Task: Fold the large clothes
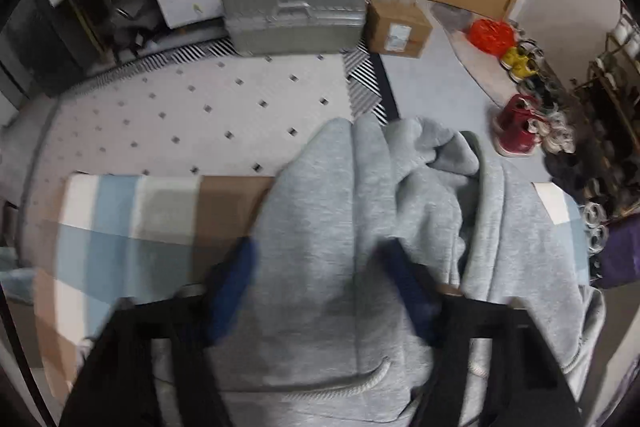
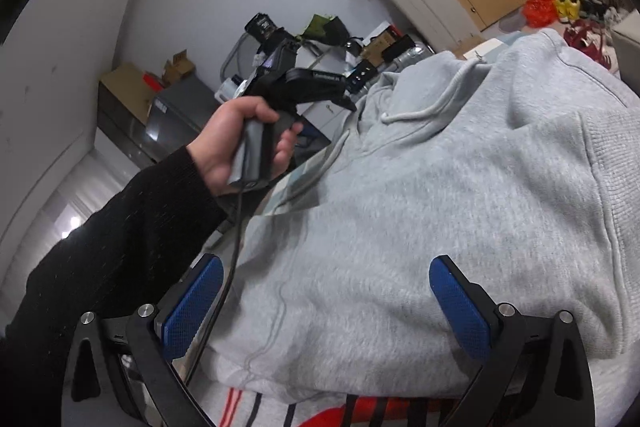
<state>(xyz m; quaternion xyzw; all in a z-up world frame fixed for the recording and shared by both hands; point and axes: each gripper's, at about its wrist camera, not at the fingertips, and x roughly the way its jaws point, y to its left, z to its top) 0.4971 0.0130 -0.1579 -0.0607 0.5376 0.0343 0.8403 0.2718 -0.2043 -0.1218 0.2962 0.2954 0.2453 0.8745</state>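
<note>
A grey hoodie (image 1: 360, 227) lies bunched on a table covered by a checked cloth (image 1: 120, 227). My left gripper (image 1: 320, 291) points steeply down at it. Its blue pads (image 1: 232, 291) stand partly apart with a ridge of hoodie fabric in the gap; the picture is blurred and I see no pinch. In the right wrist view a hand holds that left gripper (image 2: 348, 103) at the hood end of the hoodie (image 2: 440, 207), by the drawstring (image 2: 420, 111). My right gripper (image 2: 326, 303) hangs wide open over the hoodie's near part, with nothing between its fingers.
Beyond the table lies a dotted rug (image 1: 200, 107), with a silver case (image 1: 296, 15) and a cardboard box (image 1: 398, 27) behind it. Shoes (image 1: 516, 131) and a red bag (image 1: 490, 33) sit at the right. A red-striped cloth (image 2: 340, 411) shows under the hoodie's near edge.
</note>
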